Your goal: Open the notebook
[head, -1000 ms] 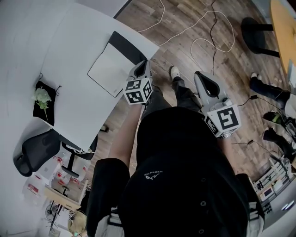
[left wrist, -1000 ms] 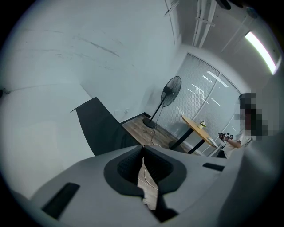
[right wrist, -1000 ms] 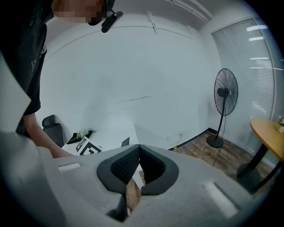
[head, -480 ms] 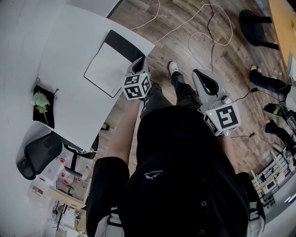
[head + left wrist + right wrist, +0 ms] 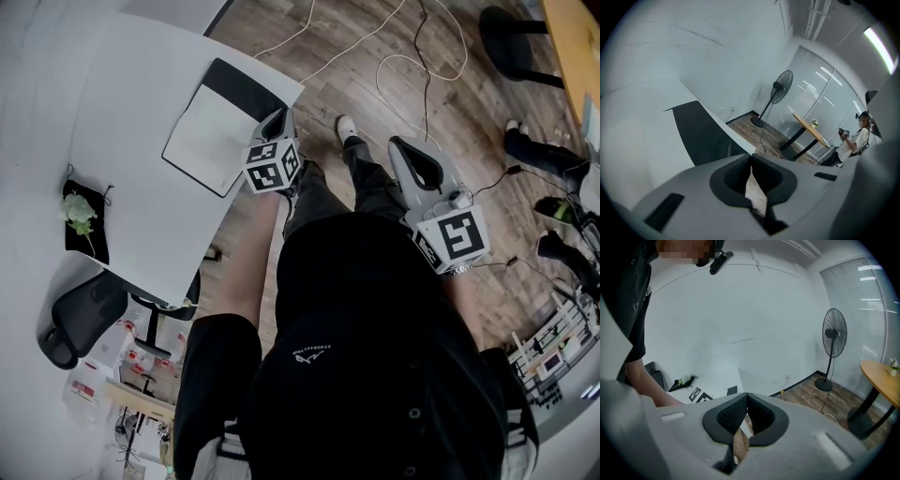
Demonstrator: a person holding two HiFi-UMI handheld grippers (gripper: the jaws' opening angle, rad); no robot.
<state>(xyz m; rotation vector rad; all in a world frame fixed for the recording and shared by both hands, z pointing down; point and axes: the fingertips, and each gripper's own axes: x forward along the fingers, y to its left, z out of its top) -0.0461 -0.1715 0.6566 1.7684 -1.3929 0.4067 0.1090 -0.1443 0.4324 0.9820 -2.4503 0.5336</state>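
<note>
The notebook, a flat closed rectangle with a pale cover and a black band along one edge, lies on the white table, near its corner. Just beside the notebook's black band hovers the left gripper, jaws pressed together on nothing. The right gripper, likewise closed and empty, hangs well apart from the notebook, over the wood-plank floor.

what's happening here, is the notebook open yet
A person stands by a white table with a gripper in each hand. The notebook lies on the table near its corner, apparently closed and untouched. The left gripper hovers at the table edge beside it, jaws together and empty. The right gripper is over the floor, also shut and empty.
</note>
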